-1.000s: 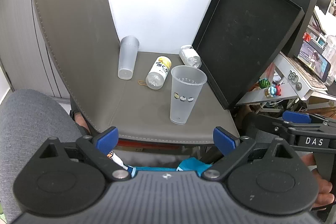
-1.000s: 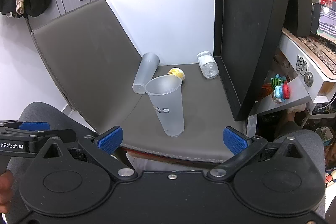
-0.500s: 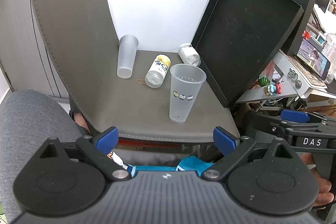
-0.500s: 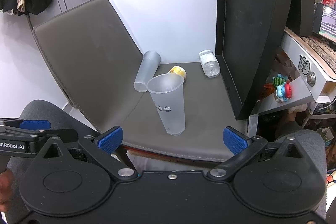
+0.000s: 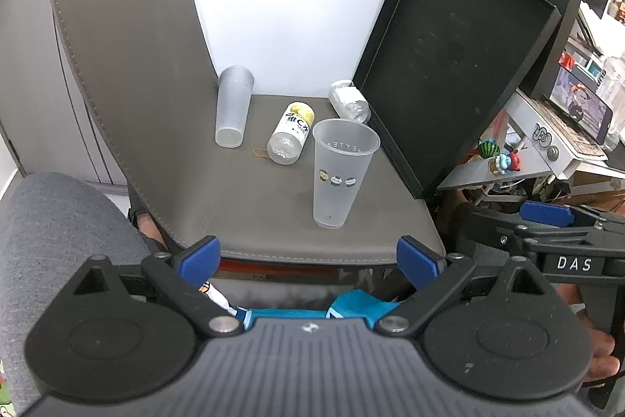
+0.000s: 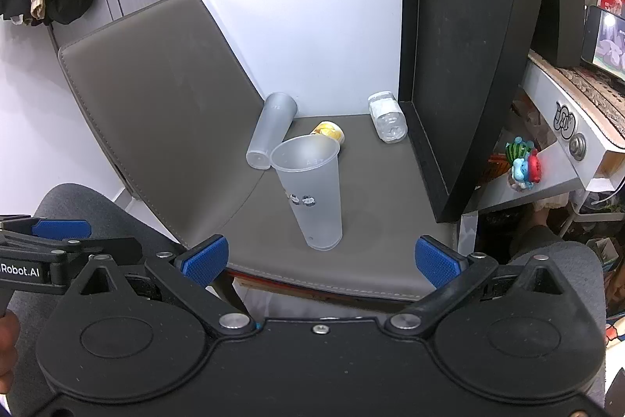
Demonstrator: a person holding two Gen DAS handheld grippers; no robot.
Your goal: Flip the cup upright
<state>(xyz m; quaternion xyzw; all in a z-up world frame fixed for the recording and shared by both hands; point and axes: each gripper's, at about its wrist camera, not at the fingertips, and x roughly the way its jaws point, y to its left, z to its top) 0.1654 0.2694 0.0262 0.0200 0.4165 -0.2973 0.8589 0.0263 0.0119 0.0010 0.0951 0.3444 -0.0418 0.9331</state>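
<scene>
Bright, even indoor light, both views. White wall [image 5: 293, 6] slightly blown out. Soft faint shadows on chair seat [image 6: 383, 190]; frosted cup [image 5: 338, 174] casts little. Strong fisheye bending at edges. Mostly sharp; phone screen [image 5: 582, 104] far right glows.

The cup [image 5: 339, 171] looks frosted translucent plastic, the chair seat [image 5: 265, 213] matt grey leather (stitched edges).

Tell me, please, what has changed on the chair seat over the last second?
Nothing visibly changed. The upright cup stands on the chair seat, the second cup leans against the backrest, both bottles lie flat, and the left tool and right tool hang open, clear of everything.
</scene>
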